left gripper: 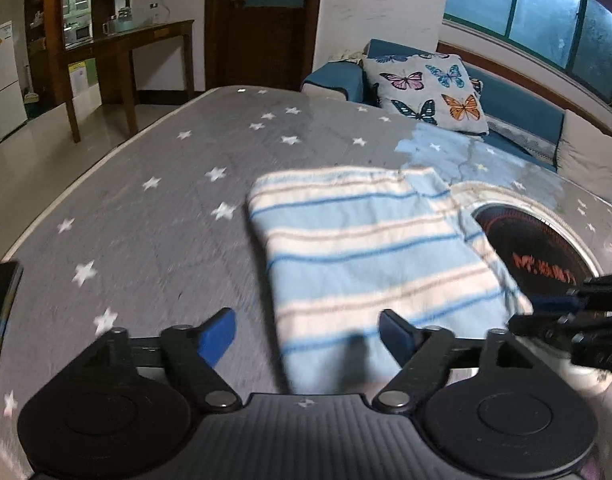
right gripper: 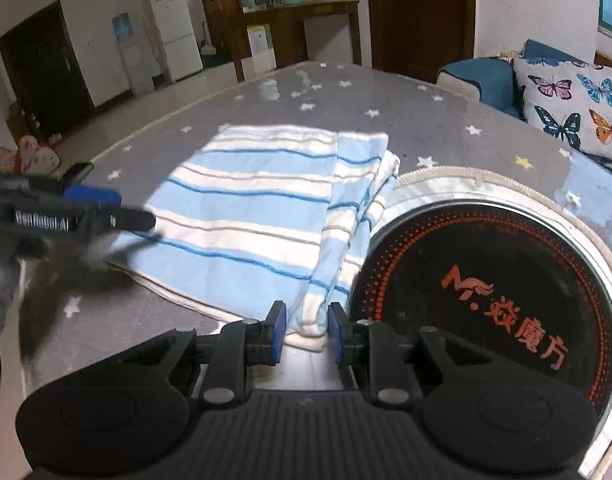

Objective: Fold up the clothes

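Left gripper (left gripper: 307, 334): fingers spread wide, nothing between them, hovering low over the near-left edge of the striped cloth (left gripper: 369, 252). From this side the cloth lies ahead and slightly right of the fingers; the view is motion-blurred, so contact can't be told.

Cloth: a blue/white striped piece lying flat on the grey star-print table cover (right gripper: 405, 92), already doubled into a rough rectangle w/ a narrower folded strip along its right side. Long axis runs from the grippers toward the far end of the table.

Right gripper (right gripper: 304, 330): fingers narrow, set either side of the cloth's near-right corner, which touches the round black induction plate (right gripper: 485, 300). Whether they actually pinch it, I can't tell. This gripper is nearer the cloth, w/ a level, low pose.

Judgement: fits either mid-fold or smoothing a finished fold.
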Demonstrator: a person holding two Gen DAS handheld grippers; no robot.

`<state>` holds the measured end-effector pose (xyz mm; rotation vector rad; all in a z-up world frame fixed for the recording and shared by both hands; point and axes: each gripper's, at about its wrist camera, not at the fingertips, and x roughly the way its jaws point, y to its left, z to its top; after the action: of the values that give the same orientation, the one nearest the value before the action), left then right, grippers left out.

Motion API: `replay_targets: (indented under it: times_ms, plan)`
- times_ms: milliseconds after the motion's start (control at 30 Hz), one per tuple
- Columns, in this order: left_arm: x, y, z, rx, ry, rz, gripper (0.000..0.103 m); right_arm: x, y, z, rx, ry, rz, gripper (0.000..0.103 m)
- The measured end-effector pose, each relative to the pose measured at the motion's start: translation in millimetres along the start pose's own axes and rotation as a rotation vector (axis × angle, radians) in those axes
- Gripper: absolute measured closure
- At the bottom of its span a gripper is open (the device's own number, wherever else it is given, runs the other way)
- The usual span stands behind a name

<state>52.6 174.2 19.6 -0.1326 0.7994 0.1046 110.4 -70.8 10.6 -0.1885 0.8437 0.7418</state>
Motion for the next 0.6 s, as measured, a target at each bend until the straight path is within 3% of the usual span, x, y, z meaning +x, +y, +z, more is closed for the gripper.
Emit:
replay_targets:
  times_ms: [33,100,300,600]
  plan:
    - [-1,-1,-4,0.0,0.002,0.003,0.016,-2,1,-2,0.002,-0.006,-0.005,0.073]
    - [-4,-4,-10,-0.002,0.004,0.006,0.01,-6,3,-6,0.005,-0.018,-0.014,0.055]
    - [-15,-16,-25,-0.009,-0.014,0.003,0.0,-19,10,-19,0.015,-0.055,-0.042,0.032]
    - [-29,-27,-38,-0.012,-0.032,0.019,0.0,-32,22,-39,0.031,-0.097,-0.075,0.008]
